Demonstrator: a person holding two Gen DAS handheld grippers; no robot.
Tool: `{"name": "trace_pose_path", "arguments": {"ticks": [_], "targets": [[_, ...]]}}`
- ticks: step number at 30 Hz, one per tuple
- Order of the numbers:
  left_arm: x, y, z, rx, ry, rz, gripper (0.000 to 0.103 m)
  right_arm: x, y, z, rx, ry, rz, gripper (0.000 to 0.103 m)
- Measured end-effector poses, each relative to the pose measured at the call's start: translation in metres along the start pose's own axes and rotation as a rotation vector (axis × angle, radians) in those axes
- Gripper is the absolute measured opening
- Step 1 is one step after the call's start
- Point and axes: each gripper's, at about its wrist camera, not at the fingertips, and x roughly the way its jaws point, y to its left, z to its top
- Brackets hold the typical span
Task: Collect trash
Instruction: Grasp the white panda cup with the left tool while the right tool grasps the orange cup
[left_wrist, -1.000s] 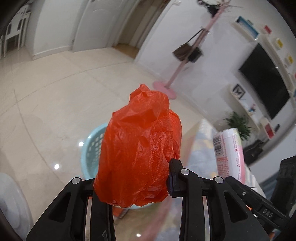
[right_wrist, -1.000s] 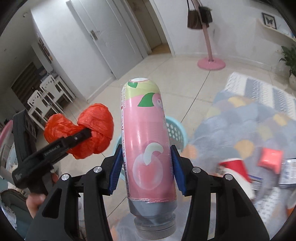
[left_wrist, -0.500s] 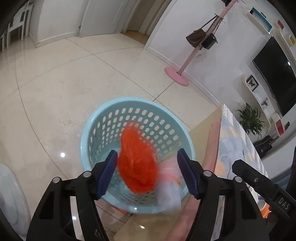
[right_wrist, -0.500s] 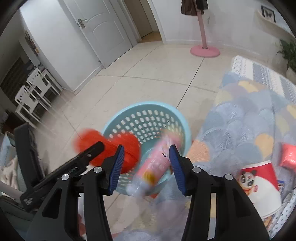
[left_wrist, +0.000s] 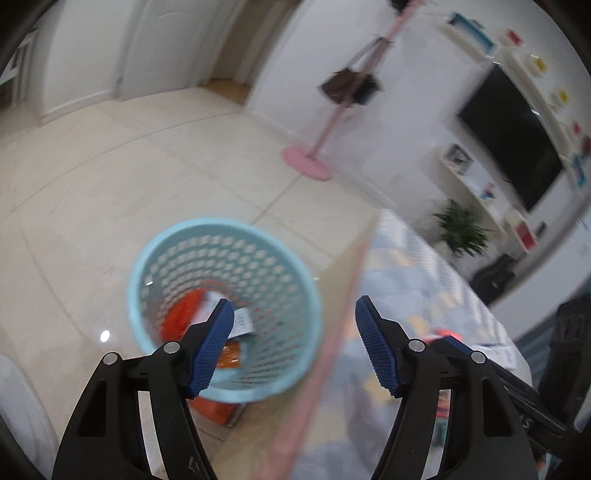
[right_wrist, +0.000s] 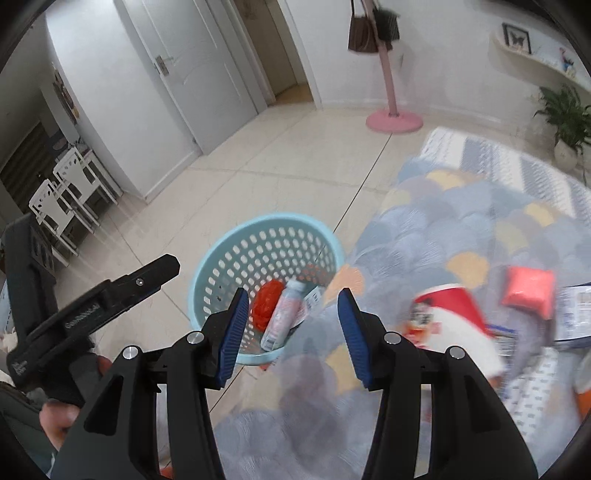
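Pale-blue perforated plastic dominated both views: the basket (right_wrist: 266, 236) stood on the tiled floor just beside the near-left edge of the table (right_wrist: 461, 221), whose patterned cloth filled the right of the scene. A second earlier it had been empty of these two items; now the crumpled red bag (right_wrist: 267, 302) lay at its bottom, touching the pink bottle (right_wrist: 282, 317), which leaned on its side to the right of the bag. Both pieces of trash had been dropped in, so that pair was judged collected.

On the table, to the right, a red-and-white paper cup (right_wrist: 454, 317) and a small coral-red packet (right_wrist: 530, 291) remained, likely the next things to gather.

The left gripper (left_wrist: 295, 343) had just been opening its jaws; they stood apart with nothing between them, only the basket seen through the gap. The right gripper (right_wrist: 293, 332) hung likewise with its jaws apart and empty, though a second earlier they had clamped the bottle at the same spread.

Motion blur smeared the table edge, the cup's print and the papers at the far right. In the left wrist view a blue pad covered part of the basket's contents, and something orange beneath the basket could not be identified.
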Motion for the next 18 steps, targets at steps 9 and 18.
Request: {"name": "trace_pose_path", "arguments": {"ticks": [9,18], "targets": [[0.009,-0.096,-0.025,0.159,0.143,-0.144,0.076,-0.111,-0.073,-0.012,0.018,-0.179,-0.191,0.047],[0.071,-0.147,-0.05,0.048,0.311,-0.047,0.076,-0.181,-0.186,-0.046,0.151,-0.224,-0.373,0.056]]}}
